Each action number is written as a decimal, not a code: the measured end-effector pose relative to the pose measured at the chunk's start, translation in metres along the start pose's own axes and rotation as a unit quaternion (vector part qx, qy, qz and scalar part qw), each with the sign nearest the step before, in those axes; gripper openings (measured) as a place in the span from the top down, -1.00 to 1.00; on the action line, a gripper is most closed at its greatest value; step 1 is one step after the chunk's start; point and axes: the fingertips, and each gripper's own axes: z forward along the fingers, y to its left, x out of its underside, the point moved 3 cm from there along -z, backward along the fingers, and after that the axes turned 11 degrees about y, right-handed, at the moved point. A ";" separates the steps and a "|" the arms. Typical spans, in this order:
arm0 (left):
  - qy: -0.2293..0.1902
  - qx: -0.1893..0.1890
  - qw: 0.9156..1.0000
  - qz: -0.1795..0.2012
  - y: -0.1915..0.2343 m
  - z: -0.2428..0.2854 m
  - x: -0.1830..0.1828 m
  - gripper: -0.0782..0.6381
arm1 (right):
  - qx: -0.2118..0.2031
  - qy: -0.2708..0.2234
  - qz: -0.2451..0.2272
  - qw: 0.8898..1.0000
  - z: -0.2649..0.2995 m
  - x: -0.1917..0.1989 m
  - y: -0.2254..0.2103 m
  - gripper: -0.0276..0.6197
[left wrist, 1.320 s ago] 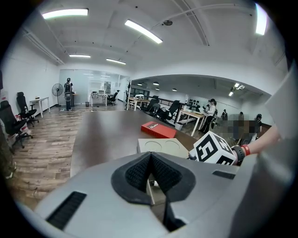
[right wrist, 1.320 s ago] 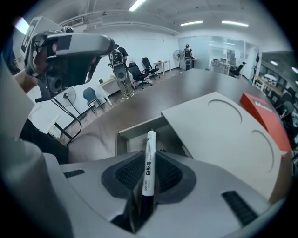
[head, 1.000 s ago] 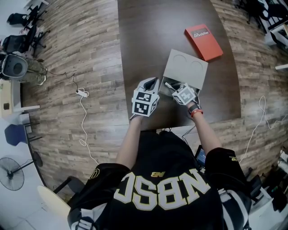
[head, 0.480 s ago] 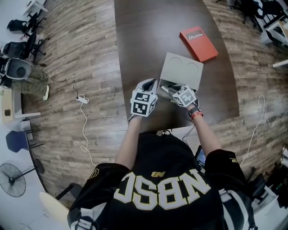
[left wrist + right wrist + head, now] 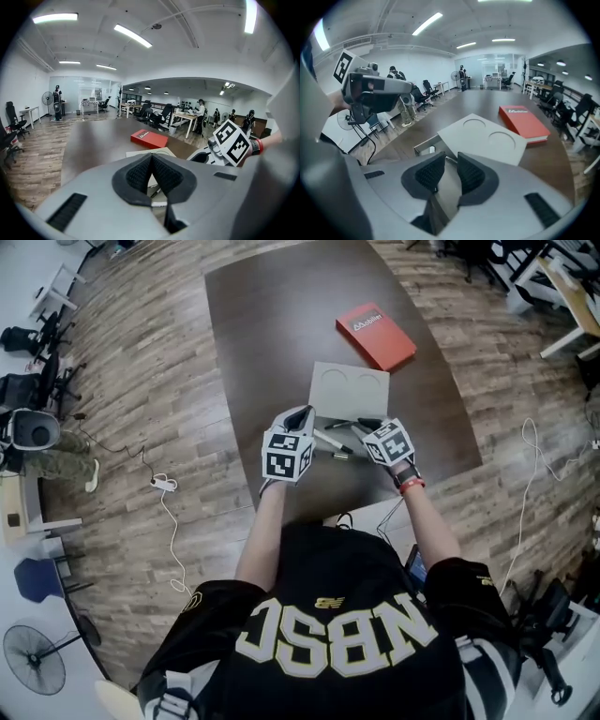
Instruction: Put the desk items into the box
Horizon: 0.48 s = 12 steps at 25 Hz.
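I am holding both grippers mid-frame over the table, the left gripper pinched together and empty, the right gripper closing on nothing yet, because the pens are lying between them, just below the open box.

Red book, grey box, dark brown table

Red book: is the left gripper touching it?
Apart. In the head view, the grey box lies on the table between the left gripper and the red book.
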 end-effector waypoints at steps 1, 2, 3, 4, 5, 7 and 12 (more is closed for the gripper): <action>-0.002 0.003 1.000 0.003 -0.003 0.001 -0.003 0.74 | 0.007 -0.009 0.006 1.000 -0.008 -0.001 -0.003 0.64; -0.005 0.006 1.000 0.007 -0.005 0.001 -0.006 0.74 | 0.014 -0.018 0.013 1.000 -0.016 -0.001 -0.005 0.66; -0.007 0.009 1.000 0.009 -0.008 0.002 -0.009 0.74 | 0.019 -0.028 0.022 0.999 -0.024 -0.001 -0.007 0.68; -0.010 0.012 1.000 0.012 -0.011 0.002 -0.013 0.74 | 0.024 -0.038 0.030 0.999 -0.032 -0.001 -0.010 0.69; -0.014 0.015 1.000 0.015 -0.013 0.002 -0.016 0.74 | 0.030 -0.050 0.040 0.998 -0.041 -0.002 -0.012 0.70; -0.022 0.019 0.999 0.019 -0.018 0.002 -0.025 0.74 | 0.045 -0.075 0.059 0.994 -0.059 -0.006 -0.018 0.76; -0.055 0.017 0.998 0.029 -0.026 -0.005 -0.047 0.74 | 0.064 -0.142 0.125 0.980 -0.103 -0.021 -0.027 0.77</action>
